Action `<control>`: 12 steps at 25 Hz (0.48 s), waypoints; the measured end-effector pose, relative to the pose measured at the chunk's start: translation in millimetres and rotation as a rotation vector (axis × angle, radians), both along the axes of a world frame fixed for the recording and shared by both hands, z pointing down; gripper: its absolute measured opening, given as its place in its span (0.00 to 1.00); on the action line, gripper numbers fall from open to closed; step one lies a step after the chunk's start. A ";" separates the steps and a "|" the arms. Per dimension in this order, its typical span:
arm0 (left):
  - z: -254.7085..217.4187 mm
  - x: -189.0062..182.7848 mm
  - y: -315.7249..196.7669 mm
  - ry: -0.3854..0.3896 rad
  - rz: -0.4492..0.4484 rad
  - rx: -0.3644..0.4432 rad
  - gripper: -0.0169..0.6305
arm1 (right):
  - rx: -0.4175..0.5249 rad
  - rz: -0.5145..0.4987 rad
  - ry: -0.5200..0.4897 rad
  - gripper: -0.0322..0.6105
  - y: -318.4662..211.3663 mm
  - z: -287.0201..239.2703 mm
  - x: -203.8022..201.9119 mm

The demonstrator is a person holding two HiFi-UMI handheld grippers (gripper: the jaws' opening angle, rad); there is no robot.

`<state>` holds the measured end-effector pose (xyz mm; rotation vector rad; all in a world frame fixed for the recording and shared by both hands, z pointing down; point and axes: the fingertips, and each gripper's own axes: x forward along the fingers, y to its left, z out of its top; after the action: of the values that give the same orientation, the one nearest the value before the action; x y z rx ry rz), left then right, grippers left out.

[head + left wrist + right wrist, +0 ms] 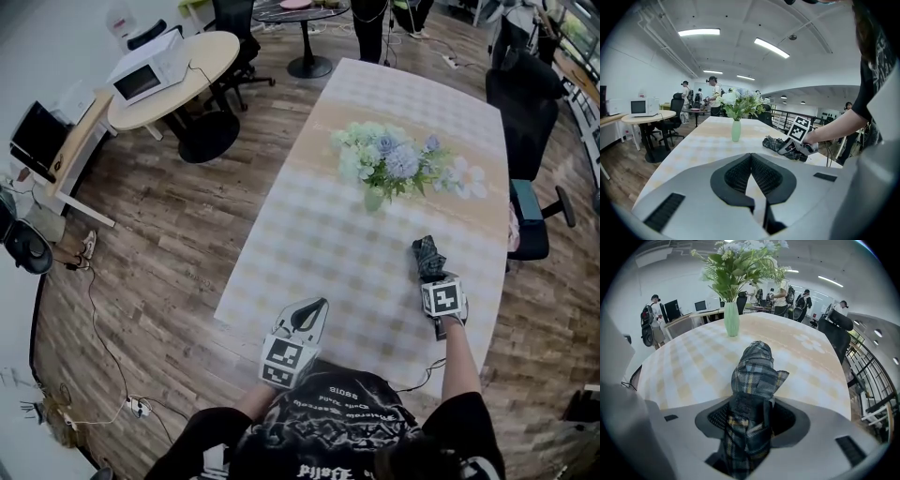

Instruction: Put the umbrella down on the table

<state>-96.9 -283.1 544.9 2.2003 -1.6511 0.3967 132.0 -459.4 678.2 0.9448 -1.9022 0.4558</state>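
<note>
A folded plaid umbrella (429, 255) is in my right gripper (433, 277), near the table's right edge. In the right gripper view the umbrella (757, 366) runs out forward between the jaws of the right gripper (751, 413), which are shut on its dark fabric. The left gripper view shows the umbrella (774, 143) low over the checked cloth; I cannot tell whether it touches. My left gripper (314, 307) hovers at the table's near edge. Its jaws meet at their tips with nothing between them (751, 157).
A green vase of flowers (386, 164) stands mid-table on the checked cloth (309, 234), beyond the umbrella. A black office chair (525, 122) is at the table's right side. A round table with a microwave (150, 67) stands far left. People stand in the background.
</note>
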 end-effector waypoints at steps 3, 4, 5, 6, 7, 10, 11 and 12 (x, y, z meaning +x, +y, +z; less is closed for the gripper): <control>0.3 -2.2 2.1 0.000 -0.013 -0.002 0.06 | -0.011 0.000 -0.011 0.40 -0.9 1.7 -0.4; 0.5 -2.6 2.6 0.000 -0.015 -0.003 0.06 | -0.014 0.000 -0.014 0.40 -1.1 2.2 -0.6; 0.8 -2.7 2.9 0.000 -0.016 -0.003 0.06 | -0.015 0.000 -0.015 0.40 -1.1 2.4 -0.8; 0.9 -2.5 3.0 0.000 -0.015 -0.003 0.06 | -0.014 0.001 -0.013 0.40 -1.0 2.5 -1.0; 1.0 -2.2 2.9 0.000 -0.013 -0.003 0.06 | -0.014 0.002 -0.011 0.40 -0.8 2.5 -1.2; 0.5 -1.0 1.9 0.002 -0.006 0.002 0.06 | -0.010 0.004 -0.014 0.41 -0.6 3.2 -1.6; 0.2 -0.5 1.5 0.003 -0.004 0.004 0.06 | -0.010 0.009 -0.024 0.42 -0.7 3.3 -1.5; 0.0 -0.1 1.2 0.005 -0.002 0.005 0.06 | -0.010 0.019 -0.041 0.44 -0.9 2.9 -1.6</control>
<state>-97.0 -281.8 544.9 2.2017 -1.6531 0.3871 130.4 -460.2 681.1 0.9543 -1.9277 0.4997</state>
